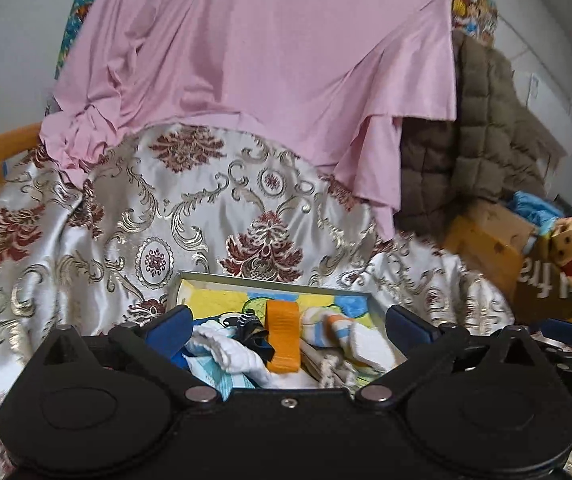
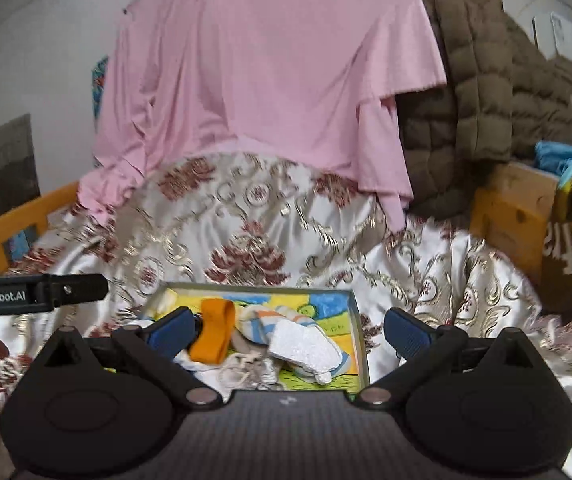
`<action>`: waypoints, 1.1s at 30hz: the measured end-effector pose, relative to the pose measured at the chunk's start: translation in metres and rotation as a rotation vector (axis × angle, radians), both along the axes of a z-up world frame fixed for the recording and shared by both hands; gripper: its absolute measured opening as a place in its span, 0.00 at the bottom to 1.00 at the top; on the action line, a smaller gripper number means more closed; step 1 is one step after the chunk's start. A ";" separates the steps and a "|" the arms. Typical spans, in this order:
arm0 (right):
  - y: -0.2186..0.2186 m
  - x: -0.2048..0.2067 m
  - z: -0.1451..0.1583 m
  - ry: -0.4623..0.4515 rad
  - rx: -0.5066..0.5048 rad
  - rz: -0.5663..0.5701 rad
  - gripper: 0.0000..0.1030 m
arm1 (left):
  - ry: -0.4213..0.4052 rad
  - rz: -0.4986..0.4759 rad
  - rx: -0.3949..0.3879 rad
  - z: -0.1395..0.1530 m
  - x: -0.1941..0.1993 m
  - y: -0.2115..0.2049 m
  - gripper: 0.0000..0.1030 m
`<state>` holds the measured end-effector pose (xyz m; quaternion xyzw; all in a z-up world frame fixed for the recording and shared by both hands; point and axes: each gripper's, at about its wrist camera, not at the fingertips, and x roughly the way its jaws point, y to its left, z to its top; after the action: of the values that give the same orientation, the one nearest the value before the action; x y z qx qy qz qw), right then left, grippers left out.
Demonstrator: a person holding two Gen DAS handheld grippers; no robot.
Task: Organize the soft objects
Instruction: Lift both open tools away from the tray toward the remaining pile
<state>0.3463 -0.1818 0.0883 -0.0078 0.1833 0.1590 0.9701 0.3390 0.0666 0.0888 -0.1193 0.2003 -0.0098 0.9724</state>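
Satin floral bedspread under a pink sheet; both grippers' fingers spread, empty.

Even, soft light in both views, fairly bright; no single source visible. Shadows weak: a dull one under the hem of the pink cloth, another in the fold beside the brown quilted coat.

Satin bedcover throws white sheen along its folds, near blown out at lower left in the left wrist view and at lower right in the right wrist view.

Strong fisheye bend: wall lines and the wooden bed rail curve, corners go black.

Right wrist view softer overall, bedcover pattern smeared. Left wrist view sharper at centre, smeared at the right edge around the cardboard box.

Black claw bodies at the bottom are dark, little detail.
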 end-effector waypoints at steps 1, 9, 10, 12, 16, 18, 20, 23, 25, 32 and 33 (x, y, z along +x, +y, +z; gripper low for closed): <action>0.000 -0.010 0.004 -0.012 0.004 0.003 1.00 | -0.012 -0.002 -0.001 0.003 -0.011 -0.001 0.99; -0.004 -0.091 0.019 -0.116 0.011 0.006 1.00 | -0.106 -0.009 0.011 0.019 -0.091 -0.010 0.99; -0.005 -0.100 0.019 -0.124 0.012 0.003 1.00 | -0.117 -0.006 0.013 0.020 -0.102 -0.011 0.99; -0.008 -0.115 0.018 -0.134 0.016 -0.004 1.00 | -0.136 -0.005 0.020 0.020 -0.119 -0.013 0.99; -0.014 -0.144 0.011 -0.148 0.012 -0.013 1.00 | -0.168 -0.007 0.035 0.018 -0.154 -0.017 0.99; -0.016 -0.158 0.006 -0.158 0.007 -0.020 1.00 | -0.172 -0.006 0.038 0.014 -0.168 -0.018 0.99; -0.017 -0.170 0.000 -0.162 0.008 -0.029 1.00 | -0.168 -0.010 0.041 0.010 -0.181 -0.019 0.99; -0.017 -0.186 -0.010 -0.162 0.008 -0.035 1.00 | -0.170 -0.010 0.052 0.002 -0.198 -0.019 0.99; -0.017 -0.197 -0.017 -0.162 0.005 -0.041 1.00 | -0.159 -0.011 0.061 -0.005 -0.208 -0.019 0.99; -0.017 -0.222 -0.043 -0.140 0.009 -0.061 1.00 | -0.100 -0.013 0.077 -0.030 -0.233 -0.016 0.99; -0.017 -0.224 -0.047 -0.133 0.007 -0.060 1.00 | -0.088 -0.013 0.076 -0.032 -0.234 -0.014 0.99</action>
<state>0.1221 -0.1986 0.0415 -0.0095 0.1181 0.1295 0.9845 0.1051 0.0521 0.0563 -0.0804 0.1583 -0.0139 0.9840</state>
